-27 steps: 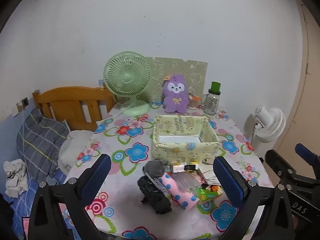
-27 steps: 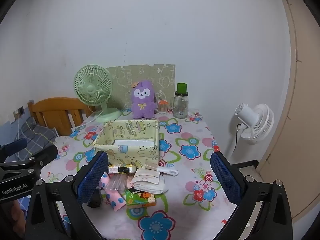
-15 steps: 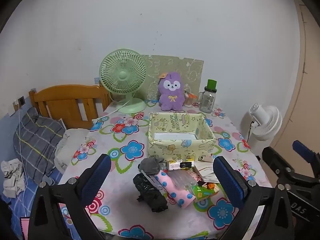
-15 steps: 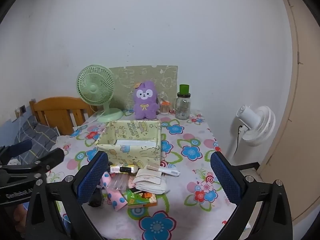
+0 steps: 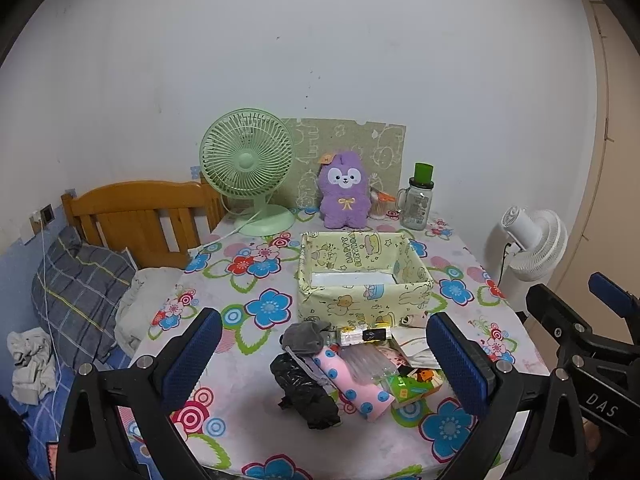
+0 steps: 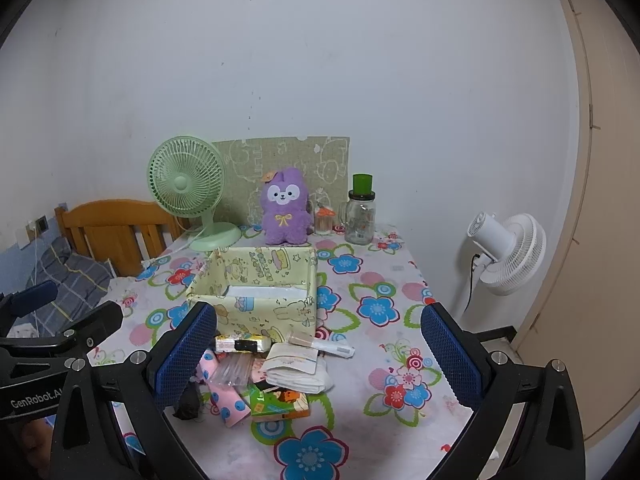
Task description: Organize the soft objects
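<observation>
Round table under a flowered cloth, pushed against a white wall; green fan, purple plush and jar along the back, bed on your left. Your left gripper and right gripper both gape wide, empty. The pile of soft things lies ahead between the fingers, just in front of the yellow box.

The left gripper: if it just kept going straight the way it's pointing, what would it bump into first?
Probably the pile of small items on the table: the left gripper, open and empty, points down at the black bundle and the pink dotted roll, in front of the yellow box. Depth is hard to judge.
</observation>
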Action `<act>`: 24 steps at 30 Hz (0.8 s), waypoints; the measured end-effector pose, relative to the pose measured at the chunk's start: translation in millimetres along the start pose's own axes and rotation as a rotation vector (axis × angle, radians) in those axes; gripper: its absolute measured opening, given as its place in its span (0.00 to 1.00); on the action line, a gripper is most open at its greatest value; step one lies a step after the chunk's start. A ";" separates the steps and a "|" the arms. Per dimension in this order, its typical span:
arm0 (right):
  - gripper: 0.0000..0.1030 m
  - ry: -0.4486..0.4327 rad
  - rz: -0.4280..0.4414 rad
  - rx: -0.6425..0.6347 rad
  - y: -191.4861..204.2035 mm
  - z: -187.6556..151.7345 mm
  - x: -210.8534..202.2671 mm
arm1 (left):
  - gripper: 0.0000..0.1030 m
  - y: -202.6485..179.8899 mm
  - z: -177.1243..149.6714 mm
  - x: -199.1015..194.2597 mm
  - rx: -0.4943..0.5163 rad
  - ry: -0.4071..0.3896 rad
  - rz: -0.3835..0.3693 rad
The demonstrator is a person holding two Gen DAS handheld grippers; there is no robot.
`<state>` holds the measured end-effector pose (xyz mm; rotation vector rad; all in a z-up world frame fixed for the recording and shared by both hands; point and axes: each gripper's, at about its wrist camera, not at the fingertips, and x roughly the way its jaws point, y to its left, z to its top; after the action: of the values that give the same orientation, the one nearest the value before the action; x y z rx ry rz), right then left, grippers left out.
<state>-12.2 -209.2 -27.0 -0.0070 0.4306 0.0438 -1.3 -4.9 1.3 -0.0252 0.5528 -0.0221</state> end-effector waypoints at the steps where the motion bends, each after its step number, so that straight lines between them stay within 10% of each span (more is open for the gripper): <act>1: 1.00 -0.002 -0.001 -0.001 0.6 0.1 -0.5 | 1.00 -0.7 -0.7 -0.7 0.001 -0.002 0.000; 24: 1.00 -0.026 -0.006 -0.013 1.2 3.5 -5.7 | 1.00 -2.9 -3.2 -1.1 -0.005 0.004 -0.011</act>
<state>-16.0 -208.2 -21.4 -0.0201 0.4045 0.0411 -4.0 -7.8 -0.7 -0.0334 0.5568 -0.0312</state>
